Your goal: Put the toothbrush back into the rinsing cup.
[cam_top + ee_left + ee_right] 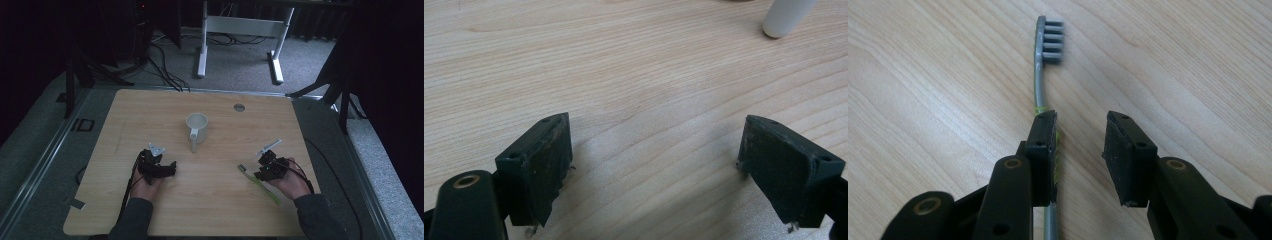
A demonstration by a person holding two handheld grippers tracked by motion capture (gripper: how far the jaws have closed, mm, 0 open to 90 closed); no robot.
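Two pairs of tongs rest low over the tabletop (200, 200). We judge the pickup of the toothbrush (1040, 75) underway: our right tongs (1080, 150) stand parted, the handle lying beside one jaw, not clamped. Next, shift sideways to straddle it, then squeeze. Our left tongs (651, 165) gape wide, holding nothing, near the white mug (196, 127).

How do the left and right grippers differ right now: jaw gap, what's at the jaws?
Left gripper has its jaws spread wide over bare table; right gripper has its jaws noticeably narrower. Left gripper has nothing between its jaws; right gripper has a toothbrush lying along the inside of one jaw, not clamped by both. Left gripper points towards the white mug; right gripper points along the toothbrush. Both are hand-held low over the table and hold nothing.
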